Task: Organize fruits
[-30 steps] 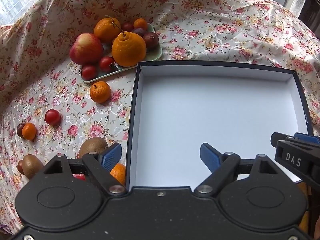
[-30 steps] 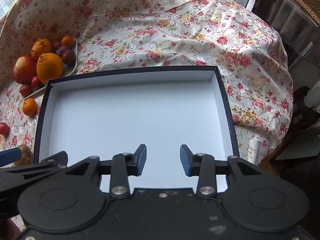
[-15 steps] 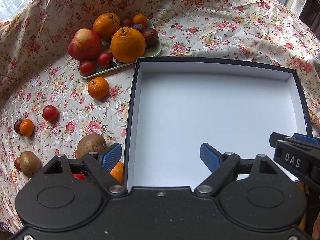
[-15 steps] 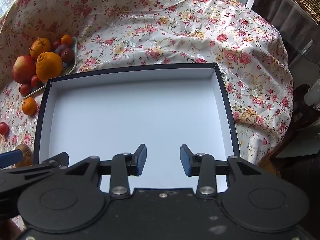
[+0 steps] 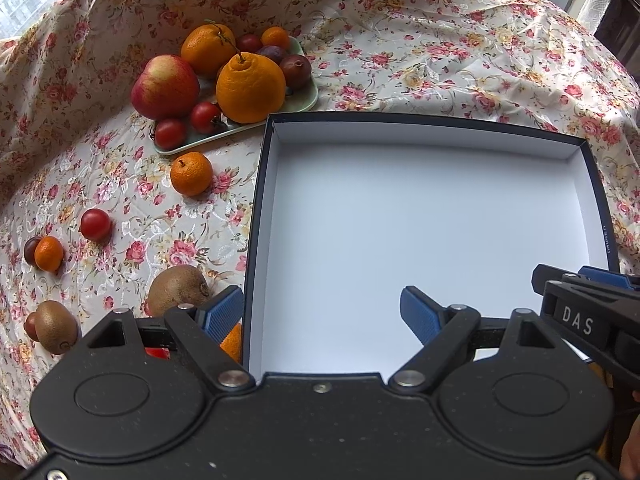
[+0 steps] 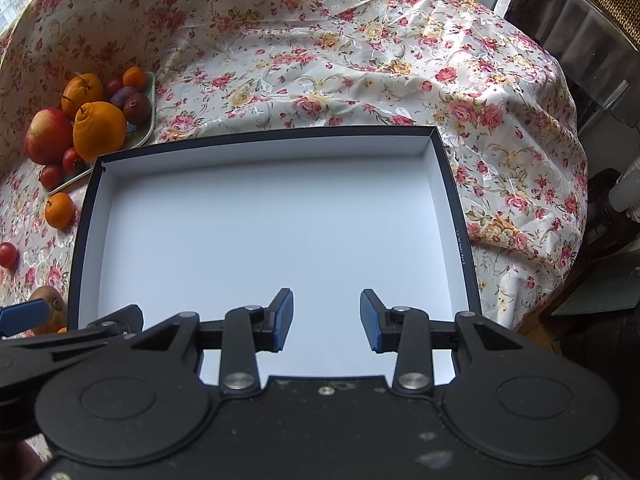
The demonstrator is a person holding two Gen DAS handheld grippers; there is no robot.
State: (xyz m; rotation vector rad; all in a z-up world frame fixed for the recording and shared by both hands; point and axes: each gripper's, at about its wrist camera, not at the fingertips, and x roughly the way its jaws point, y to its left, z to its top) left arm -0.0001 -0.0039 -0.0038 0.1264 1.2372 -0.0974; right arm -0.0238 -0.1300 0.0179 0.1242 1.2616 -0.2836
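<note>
A shallow box with a dark rim and white inside fills the centre and right of the left wrist view and the middle of the right wrist view; nothing lies in it. It sits on a floral tablecloth.

The left gripper hovers at the lower centre of its frame with its blue pads spread wide, holding nothing; its left pad sits outside the box's left wall and its right pad over the white floor. The right gripper hangs over the near part of the box floor, jaws parted with a clear gap and nothing between them.

At the upper left of the left wrist view a pale green plate carries a red apple, a large knobbed orange, a second orange, two cherry tomatoes, dark plums and a small mandarin. The plate's near corner lies just beside the box's far left corner.

Loose on the cloth left of the box: a mandarin just below the plate, a cherry tomato, a small mandarin touching a dark fruit at the left edge, and two kiwis, one near the left pad, the other at the lower left. An orange fruit shows partly behind the left pad.
</note>
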